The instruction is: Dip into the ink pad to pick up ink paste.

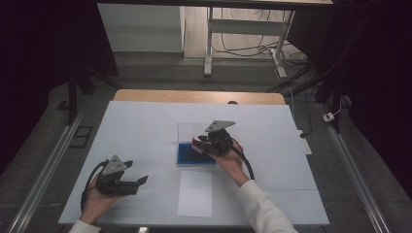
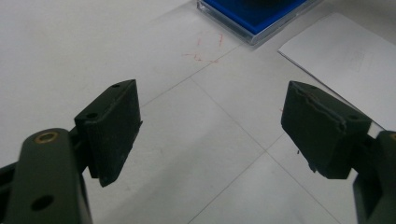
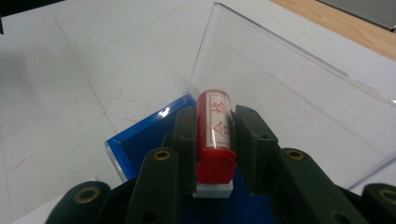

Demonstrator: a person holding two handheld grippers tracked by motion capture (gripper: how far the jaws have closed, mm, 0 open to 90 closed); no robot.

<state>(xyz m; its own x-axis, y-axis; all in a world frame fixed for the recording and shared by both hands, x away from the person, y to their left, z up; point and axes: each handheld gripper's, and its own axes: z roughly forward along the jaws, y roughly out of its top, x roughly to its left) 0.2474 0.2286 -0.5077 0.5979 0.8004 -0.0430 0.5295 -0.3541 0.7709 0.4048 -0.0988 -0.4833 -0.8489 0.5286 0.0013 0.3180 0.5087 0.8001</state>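
The right gripper (image 3: 214, 140) has its two black jaws pressed against the sides of a red cylindrical stamp (image 3: 214, 135), which lies along the line of the jaws with its clear end pointing away from the camera; red characters show on a pale label along its upper side, and a small grey block sits under its near end. In the high view this gripper (image 1: 200, 141) is held by the right hand (image 1: 228, 160) over the near part of a blue tray (image 1: 187, 154) set in a clear case; the case's clear lid (image 3: 289, 88) stands open behind the stamp, tilted back, and the blue floor lies beneath the jaws. The case rests near the middle of the white table cover (image 1: 141, 126), with a white sheet of paper (image 1: 195, 193) just in front of it, close but apart. The left gripper (image 1: 141, 182) sits well to the left, near the front edge, held in the left hand (image 1: 99, 196); in its own view its jaws stand wide apart with nothing between them, above bare cover marked with faint red scribbles (image 2: 205, 51); a corner of the blue tray (image 2: 252, 14) and the paper (image 2: 345, 51) lie beyond.
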